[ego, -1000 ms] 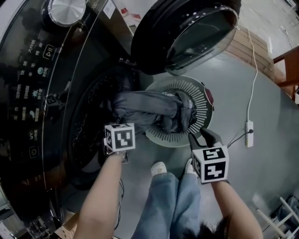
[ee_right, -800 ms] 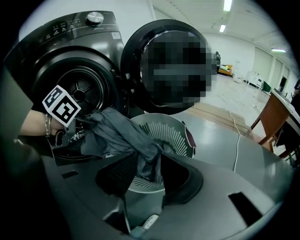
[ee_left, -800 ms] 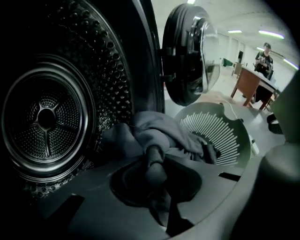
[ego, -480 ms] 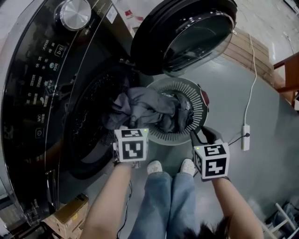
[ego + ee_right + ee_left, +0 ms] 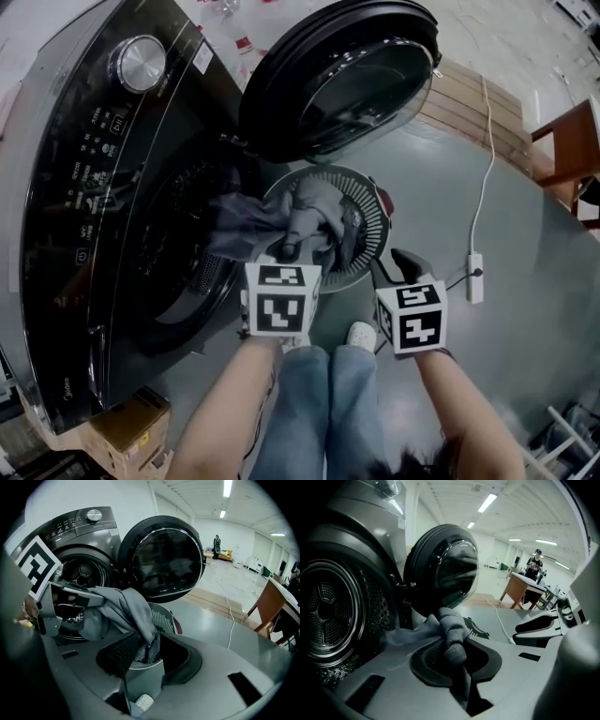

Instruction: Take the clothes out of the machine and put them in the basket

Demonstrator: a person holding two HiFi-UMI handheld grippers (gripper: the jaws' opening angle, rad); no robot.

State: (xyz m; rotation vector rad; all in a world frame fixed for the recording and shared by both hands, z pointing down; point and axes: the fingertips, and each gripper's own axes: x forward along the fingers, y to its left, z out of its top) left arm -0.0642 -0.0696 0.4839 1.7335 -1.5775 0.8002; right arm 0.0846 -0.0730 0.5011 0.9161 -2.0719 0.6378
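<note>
Grey garment [image 5: 246, 223] looks soft, limp, light; your left hand-held gripper [image 5: 287, 251] is clenched on a bunched fold; keep gripping thick bunches; right hand-held gripper [image 5: 397, 268] released, empty; basket [image 5: 382, 223] at 1 o'clock.

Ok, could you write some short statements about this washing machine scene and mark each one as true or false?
1. The dark washing machine's round glass door stands open. True.
2. The left gripper is shut on the crumpled grey cloth. True.
3. The basket is square and red. False: it is a round grey slotted plastic basket.
4. The grey cloth lies wholly inside the drum. False: it stretches from the drum opening over the basket.
5. A white power strip lies on the floor. True.
</note>
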